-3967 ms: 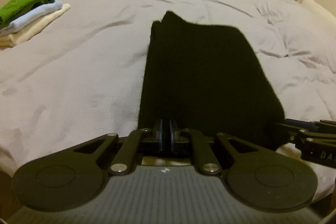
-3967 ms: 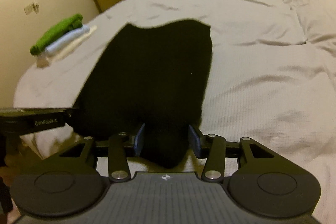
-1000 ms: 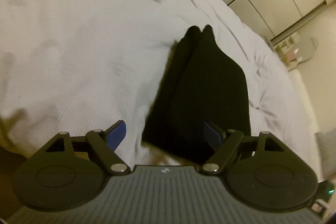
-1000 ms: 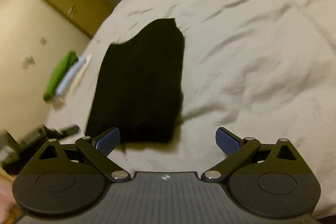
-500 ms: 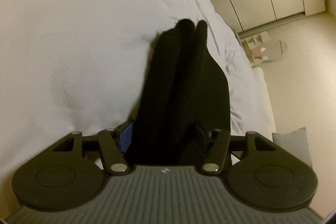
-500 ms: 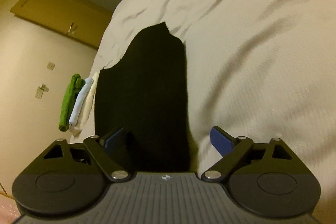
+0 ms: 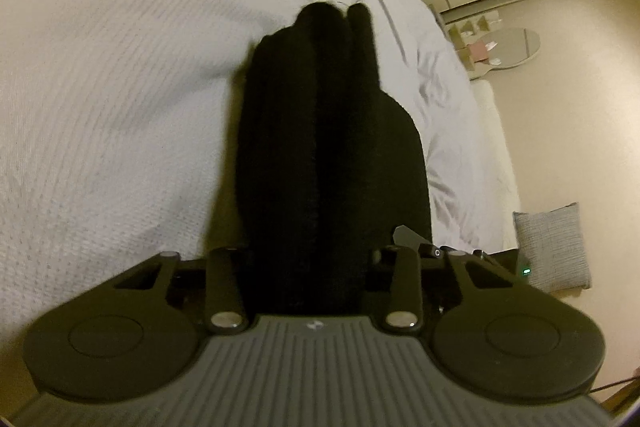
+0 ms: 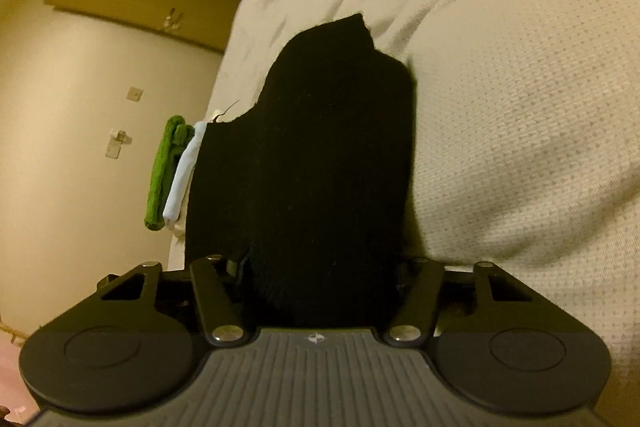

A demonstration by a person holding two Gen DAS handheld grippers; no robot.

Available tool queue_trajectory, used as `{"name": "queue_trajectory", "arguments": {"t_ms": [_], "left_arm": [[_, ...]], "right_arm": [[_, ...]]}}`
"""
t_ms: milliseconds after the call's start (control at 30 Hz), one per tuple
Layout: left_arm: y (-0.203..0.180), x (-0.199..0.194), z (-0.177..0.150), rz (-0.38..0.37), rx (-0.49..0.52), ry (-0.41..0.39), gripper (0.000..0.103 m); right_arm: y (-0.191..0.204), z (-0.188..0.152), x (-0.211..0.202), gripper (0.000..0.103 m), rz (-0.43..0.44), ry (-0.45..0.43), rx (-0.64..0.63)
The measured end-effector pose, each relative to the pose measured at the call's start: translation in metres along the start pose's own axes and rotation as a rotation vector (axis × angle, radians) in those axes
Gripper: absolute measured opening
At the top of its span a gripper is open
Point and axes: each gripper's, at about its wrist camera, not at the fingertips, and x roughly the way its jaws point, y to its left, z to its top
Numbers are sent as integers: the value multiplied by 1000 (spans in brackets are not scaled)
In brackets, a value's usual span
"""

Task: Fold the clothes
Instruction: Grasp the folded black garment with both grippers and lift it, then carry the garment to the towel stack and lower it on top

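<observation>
Left gripper (image 7: 310, 267) and right gripper (image 8: 320, 273) just closing, clamped on folded black garment (image 7: 328, 147) upon white bedspread (image 7: 120, 87)

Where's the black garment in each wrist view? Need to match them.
Left wrist: black garment runs up the centre from between the left gripper fingers, bed to its left.
Right wrist: black garment centre, between the right gripper fingers, green towel to its left.
Shared landmark: the white bedspread.

Bedspread (image 7: 120, 107) open L & R of black garment (image 7: 328, 147); folded stack (image 8: 172, 171) blocks far edge.
</observation>
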Motion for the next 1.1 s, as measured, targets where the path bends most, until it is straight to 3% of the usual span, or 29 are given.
{"name": "queue_trajectory", "arguments": {"t_ms": [100, 167, 433, 600, 733, 1100], "left_arm": [[-30, -11, 6, 92, 65, 7, 30], [-45, -25, 15, 109, 69, 14, 30], [-93, -117, 76, 64, 8, 37, 30], [-114, -191, 124, 73, 63, 35, 30], [-118, -234, 147, 112, 80, -17, 30], [-108, -324, 153, 203, 13, -261, 30]], "right_arm": [[20, 1, -4, 51, -53, 3, 30], [42, 3, -7, 49, -71, 10, 41], [167, 25, -17, 47, -108, -5, 73], [258, 27, -1, 47, -100, -52, 99], [303, 30, 26, 47, -58, -46, 91], [383, 67, 95, 47, 66, 81, -79]]}}
